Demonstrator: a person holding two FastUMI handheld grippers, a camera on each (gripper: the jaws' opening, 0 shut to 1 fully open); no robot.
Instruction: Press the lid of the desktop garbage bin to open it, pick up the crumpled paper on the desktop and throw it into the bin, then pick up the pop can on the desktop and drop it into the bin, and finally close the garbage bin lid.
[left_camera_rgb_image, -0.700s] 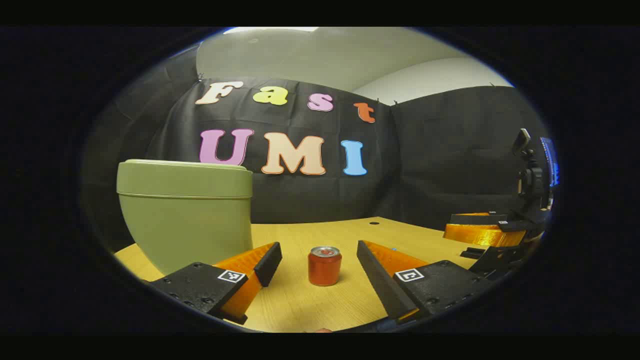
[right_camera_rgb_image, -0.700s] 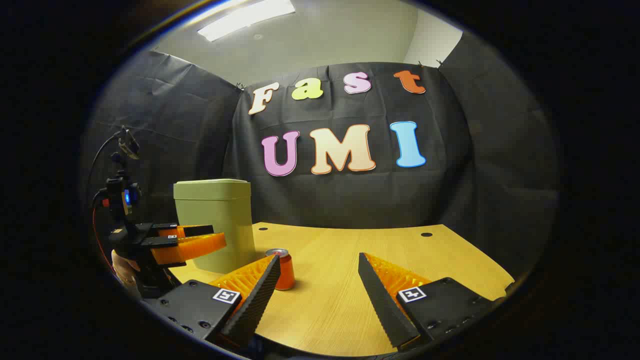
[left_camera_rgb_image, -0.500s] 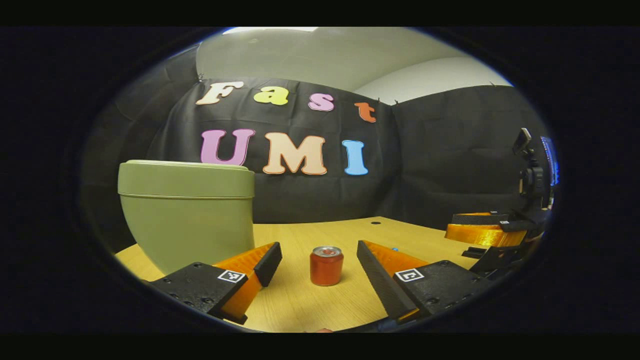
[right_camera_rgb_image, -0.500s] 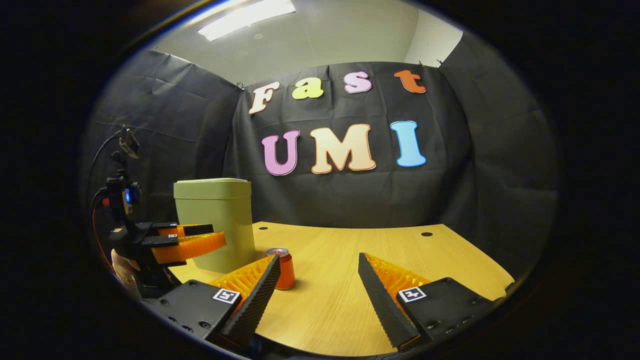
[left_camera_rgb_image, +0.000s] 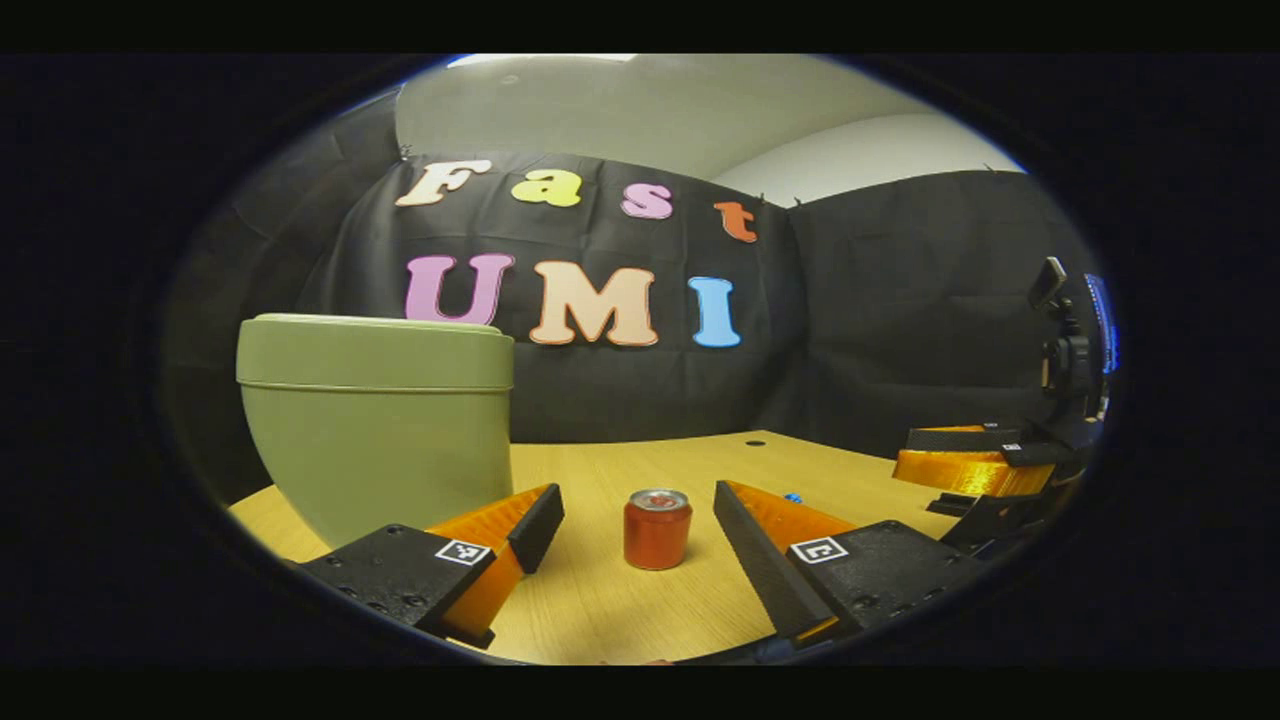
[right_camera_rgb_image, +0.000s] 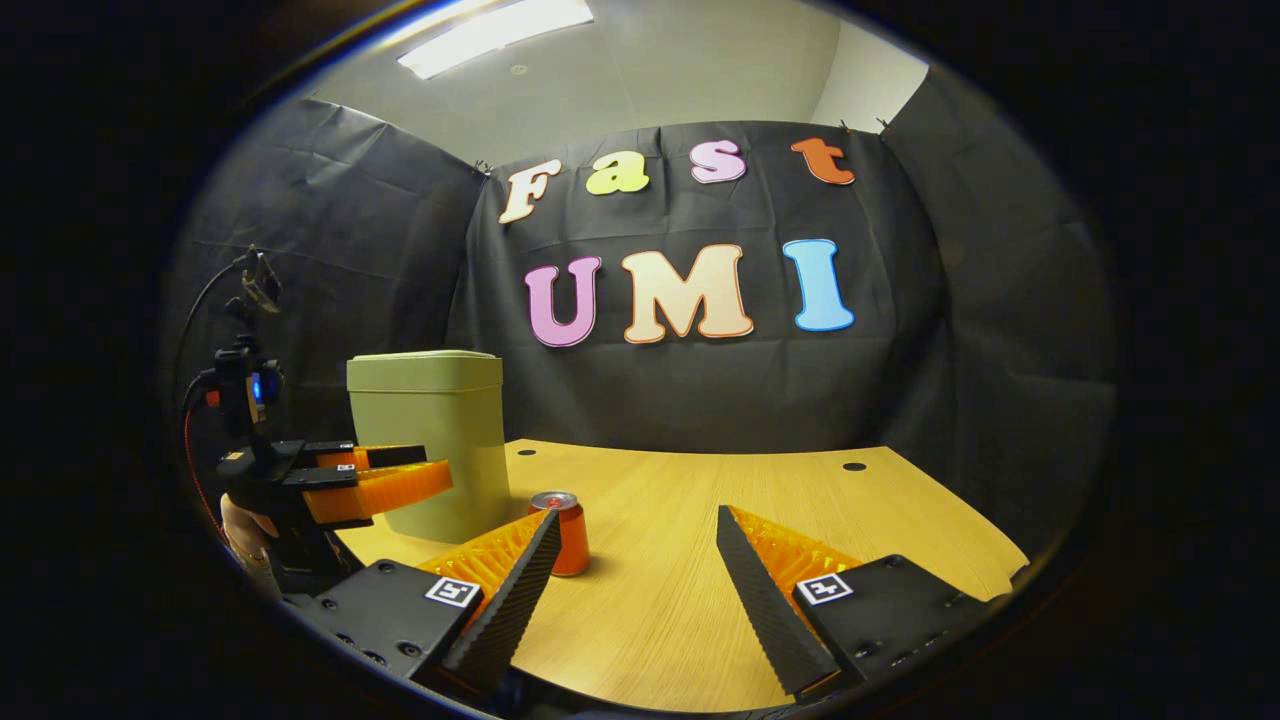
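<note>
- The can (left_camera_rgb_image: 657, 528) stands upright on the table (left_camera_rgb_image: 640, 610), just right of the bin (left_camera_rgb_image: 375, 420) and apart from it; in the right gripper view the can (right_camera_rgb_image: 568, 535) sits partly behind that gripper's left finger (right_camera_rgb_image: 505, 600).
- It is red with a silvery top and an unopened tab, with no dents to be seen.
- Bare wood lies all around the can, and more open table stretches to the far edge and the right side.
- The left gripper (left_camera_rgb_image: 640, 525) hangs low, fingers well apart, with the can framed in the gap ahead of the tips and touching neither.
- The right gripper (right_camera_rgb_image: 635, 555) also has its fingers wide apart, holding nothing, over bare table right of the can.
- The bin is pale green, lid down and flush.
- In the right gripper view the left gripper (right_camera_rgb_image: 375, 480) sits in front of the bin, a hand (right_camera_rgb_image: 245, 535) under it.
- The right gripper's body (left_camera_rgb_image: 975, 465) shows at the table's right edge.
</note>
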